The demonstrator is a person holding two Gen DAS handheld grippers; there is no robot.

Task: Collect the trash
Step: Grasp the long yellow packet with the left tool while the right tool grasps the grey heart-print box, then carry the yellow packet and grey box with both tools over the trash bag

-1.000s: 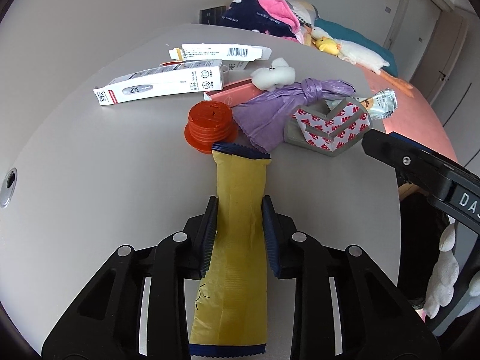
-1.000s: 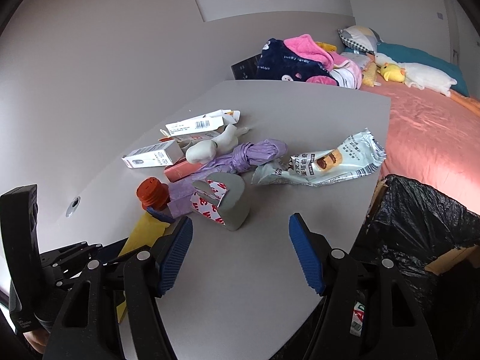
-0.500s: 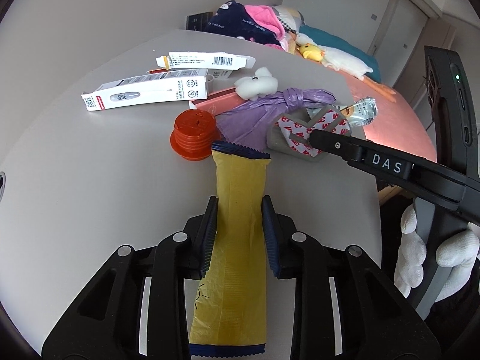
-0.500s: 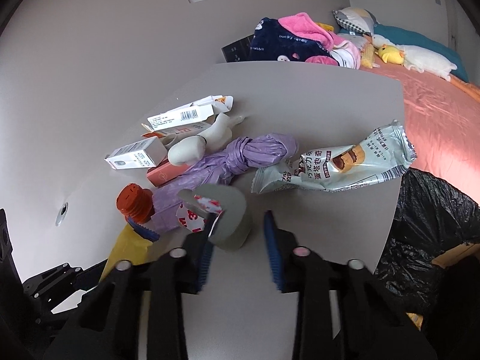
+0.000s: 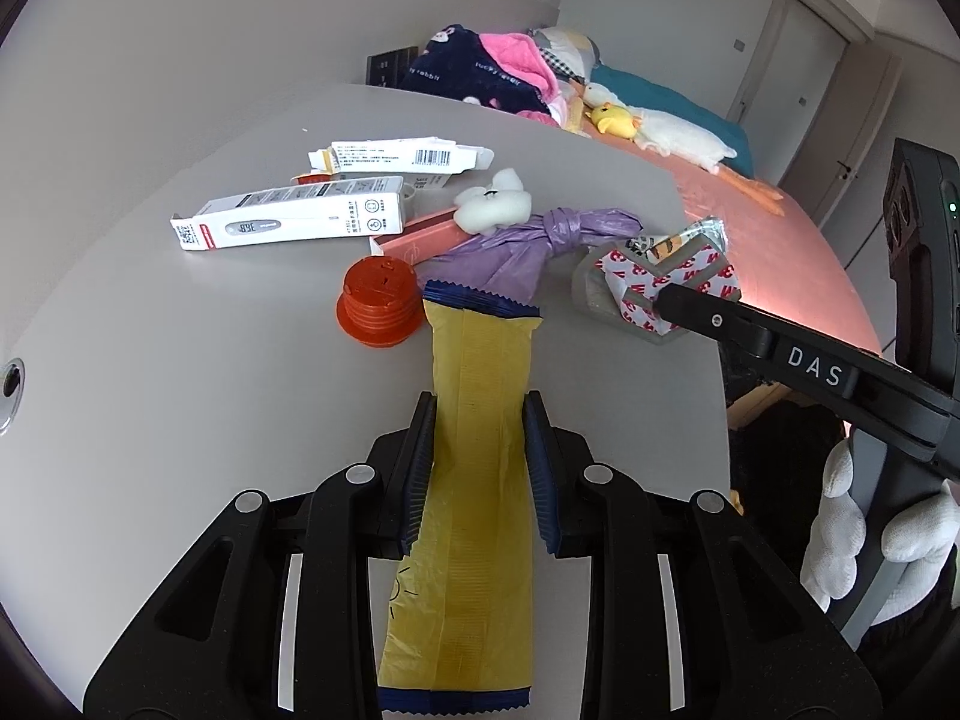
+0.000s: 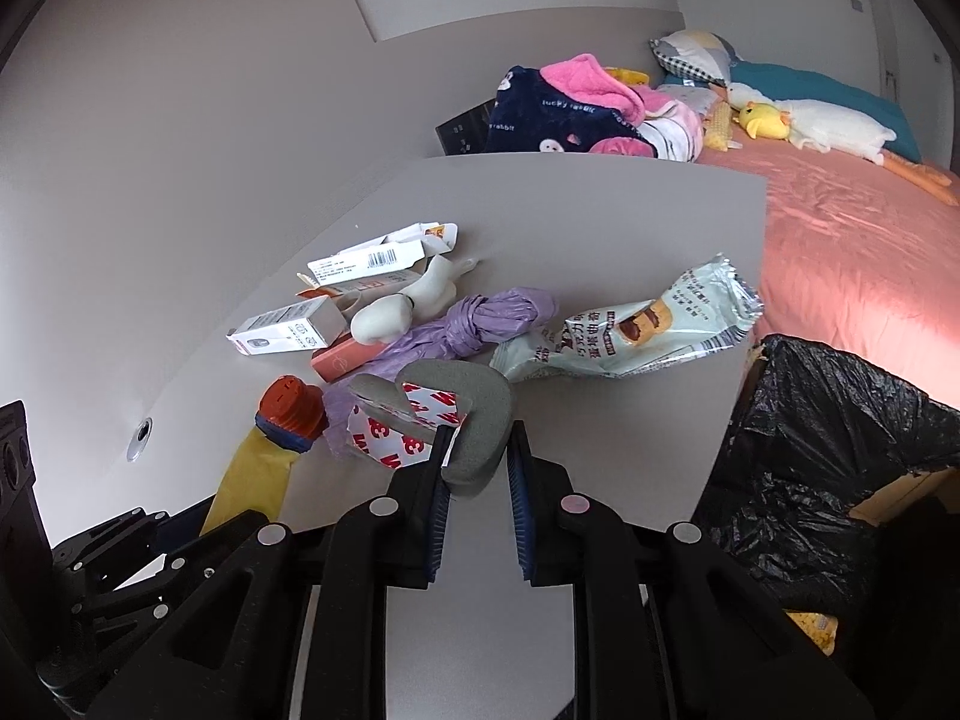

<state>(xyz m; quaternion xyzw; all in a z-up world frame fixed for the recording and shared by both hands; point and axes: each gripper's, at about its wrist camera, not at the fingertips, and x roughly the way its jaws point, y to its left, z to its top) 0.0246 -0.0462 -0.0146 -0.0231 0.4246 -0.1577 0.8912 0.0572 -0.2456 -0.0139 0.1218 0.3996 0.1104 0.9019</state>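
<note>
Left gripper [image 5: 478,468]: fingers clenched on yellow wrapper [image 5: 474,480].
Right gripper [image 6: 478,468]: fingers just closed onto grey foam piece [image 6: 480,420].
Left to bin: boxes [image 5: 288,228], purple bag [image 5: 528,240], snack wrapper [image 6: 630,330].

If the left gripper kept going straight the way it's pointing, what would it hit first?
Probably the orange ribbed cap or the knotted purple bag; both lie just past the tip of the yellow wrapper that the left gripper holds. Depth is unclear.
</note>
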